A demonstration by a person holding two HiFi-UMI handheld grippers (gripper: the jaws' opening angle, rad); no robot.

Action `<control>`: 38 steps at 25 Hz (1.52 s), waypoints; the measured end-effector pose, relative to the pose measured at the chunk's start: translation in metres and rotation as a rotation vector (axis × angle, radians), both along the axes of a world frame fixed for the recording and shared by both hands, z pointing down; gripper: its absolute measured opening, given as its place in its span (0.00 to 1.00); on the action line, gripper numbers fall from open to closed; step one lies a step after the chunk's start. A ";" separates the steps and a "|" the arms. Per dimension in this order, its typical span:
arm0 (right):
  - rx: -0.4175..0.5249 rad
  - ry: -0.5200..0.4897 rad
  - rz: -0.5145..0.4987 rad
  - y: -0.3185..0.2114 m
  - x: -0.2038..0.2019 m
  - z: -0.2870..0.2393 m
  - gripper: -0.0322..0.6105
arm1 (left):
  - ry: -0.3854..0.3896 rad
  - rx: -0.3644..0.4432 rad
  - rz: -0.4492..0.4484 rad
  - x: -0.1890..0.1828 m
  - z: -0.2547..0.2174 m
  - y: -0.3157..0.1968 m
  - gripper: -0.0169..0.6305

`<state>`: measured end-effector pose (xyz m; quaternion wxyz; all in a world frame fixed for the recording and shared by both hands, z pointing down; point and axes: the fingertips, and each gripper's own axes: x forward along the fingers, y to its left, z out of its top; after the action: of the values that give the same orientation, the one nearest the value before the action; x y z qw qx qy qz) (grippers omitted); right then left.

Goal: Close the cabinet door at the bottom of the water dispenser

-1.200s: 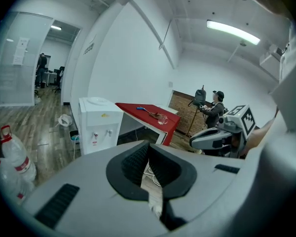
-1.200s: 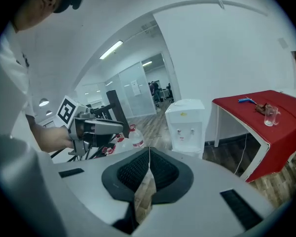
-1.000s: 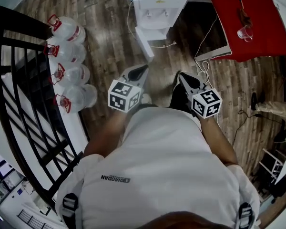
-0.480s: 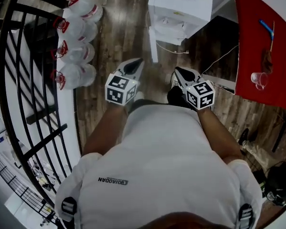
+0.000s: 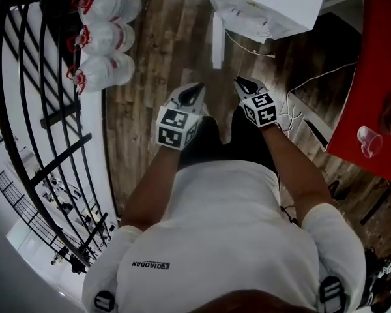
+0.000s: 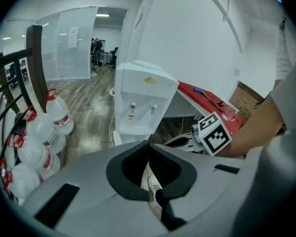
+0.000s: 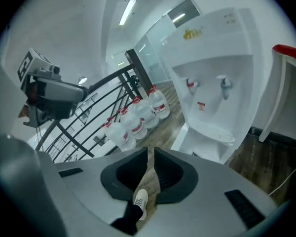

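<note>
Below the water dispenser (image 5: 267, 5), the cabinet door (image 5: 217, 41) stands swung out from the white body, edge-on towards the person, above the wood floor (image 5: 156, 90).

Left claw (image 5: 194, 91) and right claw (image 5: 240, 82) are held out side by side in front of the person's waist. Both point down and towards the dispenser, short of the door and touching nothing.

Left gripper view: jaws together, only a thin slit between them, nothing gripped. A white shoe (image 6: 153, 184) shows through the slit. Right gripper view: the same, jaws closed and empty.

Water bottles (image 5: 107, 38) with red caps sit in a row beside the black railing (image 5: 58, 113), left of the dispenser. Red worktop (image 5: 378, 77) on the right carries a clear cup (image 5: 369, 141). A white cable (image 5: 300, 83) trails over the floor between dispenser and worktop.
</note>
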<state>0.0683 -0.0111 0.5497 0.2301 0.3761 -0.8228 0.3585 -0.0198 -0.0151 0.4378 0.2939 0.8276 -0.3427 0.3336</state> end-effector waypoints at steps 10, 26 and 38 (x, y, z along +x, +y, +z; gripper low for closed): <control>-0.194 0.091 0.024 0.006 -0.038 0.175 0.27 | -0.013 -0.120 -0.063 -0.009 0.101 0.030 0.02; -0.284 0.232 0.090 -0.018 -0.070 0.266 0.32 | 0.013 -0.239 -0.200 -0.041 0.163 0.051 0.02; -0.315 0.226 0.089 -0.022 -0.075 0.280 0.32 | 0.020 -0.265 -0.154 -0.035 0.174 0.042 0.02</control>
<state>-0.0063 -0.0335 0.8292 0.3609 0.4092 -0.7082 0.4481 -0.0546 0.0265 0.6115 0.4287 0.7560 -0.3554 0.3442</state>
